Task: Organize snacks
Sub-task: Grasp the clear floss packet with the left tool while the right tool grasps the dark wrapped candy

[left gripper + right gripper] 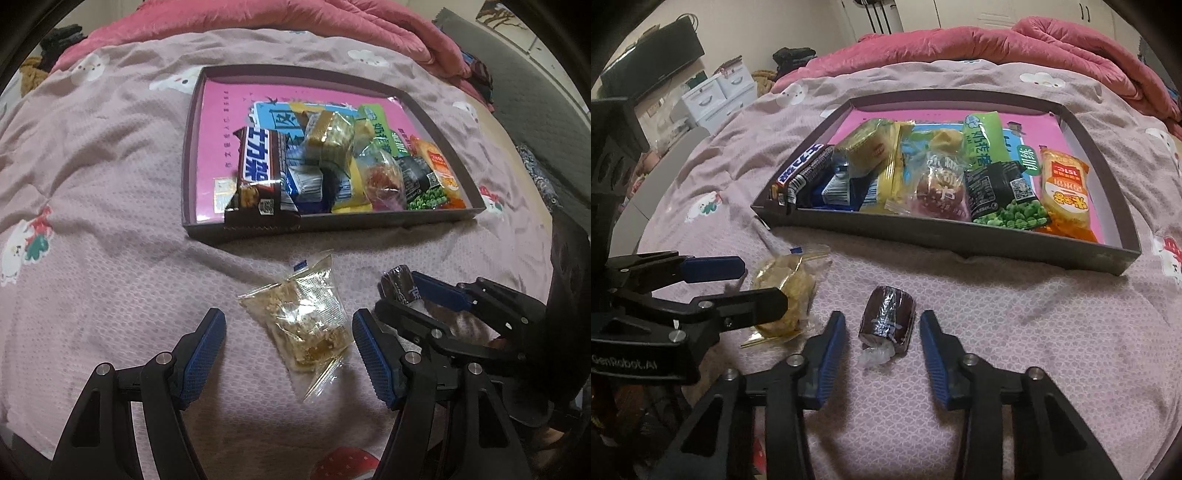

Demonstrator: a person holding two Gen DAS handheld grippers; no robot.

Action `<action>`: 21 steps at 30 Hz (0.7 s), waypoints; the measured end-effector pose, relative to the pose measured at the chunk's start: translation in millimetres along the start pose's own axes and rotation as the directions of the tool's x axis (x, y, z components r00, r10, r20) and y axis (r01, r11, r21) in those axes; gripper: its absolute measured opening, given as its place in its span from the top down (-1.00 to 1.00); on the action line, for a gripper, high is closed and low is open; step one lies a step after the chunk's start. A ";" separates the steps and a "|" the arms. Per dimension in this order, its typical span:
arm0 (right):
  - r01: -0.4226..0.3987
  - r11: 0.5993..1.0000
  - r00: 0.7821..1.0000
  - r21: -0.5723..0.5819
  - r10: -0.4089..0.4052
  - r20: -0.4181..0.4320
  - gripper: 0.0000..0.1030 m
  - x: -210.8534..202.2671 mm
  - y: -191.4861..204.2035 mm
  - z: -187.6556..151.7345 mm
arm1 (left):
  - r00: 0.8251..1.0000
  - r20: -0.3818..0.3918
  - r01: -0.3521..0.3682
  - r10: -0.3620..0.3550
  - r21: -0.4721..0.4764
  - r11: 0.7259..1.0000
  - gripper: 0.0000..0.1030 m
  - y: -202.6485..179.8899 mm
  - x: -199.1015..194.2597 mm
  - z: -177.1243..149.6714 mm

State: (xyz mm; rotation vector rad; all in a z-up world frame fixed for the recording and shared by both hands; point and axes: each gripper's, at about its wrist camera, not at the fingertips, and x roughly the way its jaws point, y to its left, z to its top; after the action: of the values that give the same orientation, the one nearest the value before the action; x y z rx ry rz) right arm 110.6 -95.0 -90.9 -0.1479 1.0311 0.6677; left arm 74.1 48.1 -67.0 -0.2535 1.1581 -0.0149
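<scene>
Your left gripper (288, 354) is spread wide over the pink quilt (110, 229), and the clear-wrapped pastry (306, 317) lies on the fabric right between its blue pads, touching neither one. So that gripper has hold of nothing.

Same deal on your right gripper (882, 339): jaws open, with the dark brown wrapped roll (888, 319) sitting between the fingers on the quilt, small gaps on both sides, crinkly clear end pointing back toward you. From the left wrist view you can only catch the top of that roll (395, 282) poking out past the right gripper's fingers.

Both loose snacks are just in front of the near wall of the shallow box tray (960, 236), not in it. Inside the tray there's a pile: a Snickers bar (258, 162) leaning on the near-left wall, a green pea pack (1004, 199), an orange packet (1065, 188) toward the right, a long green pouch (982, 142), and a gold-trimmed cake pack (871, 147) on top of the heap. The rumpled red duvet (997, 40) lies behind the tray.
</scene>
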 end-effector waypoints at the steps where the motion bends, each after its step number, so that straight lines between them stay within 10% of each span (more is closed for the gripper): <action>1: -0.002 1.000 1.000 0.003 0.002 0.002 0.39 0.5 -1.0 0.1 | 1.000 -0.001 0.003 -0.003 -0.004 1.000 -0.42 0.1 1.0 -0.2; 12: -0.027 0.997 0.997 0.069 0.023 0.070 0.43 -22.0 -16.8 0.1 | 1.000 0.010 0.016 -0.016 -0.028 0.999 -0.41 -1.2 15.9 -3.5; 21: -0.058 0.996 0.983 0.074 0.044 0.178 0.43 -47.3 -18.8 6.2 | 0.999 0.047 0.010 -0.011 0.003 1.000 0.11 -8.6 9.1 -2.8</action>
State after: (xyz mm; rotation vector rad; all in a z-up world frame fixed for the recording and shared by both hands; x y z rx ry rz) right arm 110.1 -128.3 -51.9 0.0073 0.8917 0.6732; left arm 76.2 37.9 -74.4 -0.2559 1.1098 -0.0199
